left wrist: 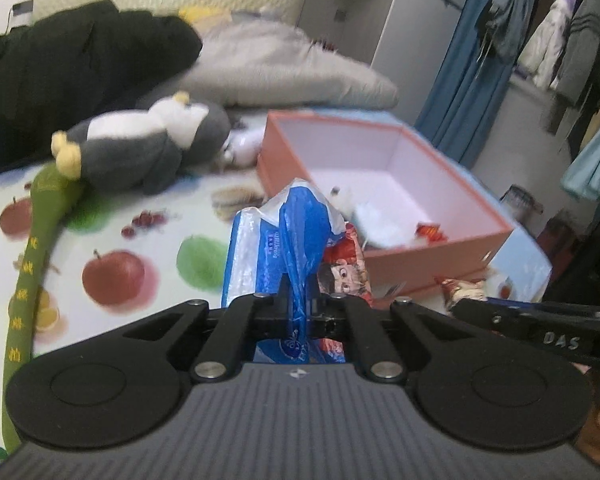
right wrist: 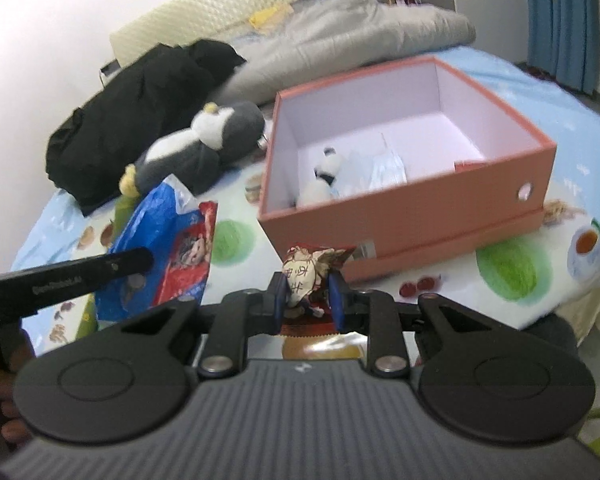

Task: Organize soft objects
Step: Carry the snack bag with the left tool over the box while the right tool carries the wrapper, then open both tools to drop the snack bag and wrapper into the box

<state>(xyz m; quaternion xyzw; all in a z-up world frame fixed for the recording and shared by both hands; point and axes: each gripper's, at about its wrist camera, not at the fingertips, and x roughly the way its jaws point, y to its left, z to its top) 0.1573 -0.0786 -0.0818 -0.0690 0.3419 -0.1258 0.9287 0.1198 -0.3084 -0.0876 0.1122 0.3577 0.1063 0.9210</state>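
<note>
My left gripper (left wrist: 300, 308) is shut on a blue and white plastic bag (left wrist: 284, 236) with a red cartoon packet behind it, held above the bed; the bag also shows in the right wrist view (right wrist: 156, 224). My right gripper (right wrist: 306, 294) is shut on a crumpled red and cream snack packet (right wrist: 304, 276), just in front of the pink box (right wrist: 420, 208). The packet also shows in the left wrist view (left wrist: 460, 290). The box (left wrist: 440, 248) is open and holds a small panda plush (right wrist: 324, 178) and a clear packet (right wrist: 384, 170). A grey and white penguin plush (left wrist: 148, 140) lies on the bed left of the box.
A black jacket (left wrist: 60, 72) and a grey pillow (left wrist: 284, 68) lie at the back of the bed. A green plush snake (left wrist: 32, 248) runs along the left. The sheet (left wrist: 140, 240) has a fruit print. Clothes hang on a rack (left wrist: 560, 40) at right.
</note>
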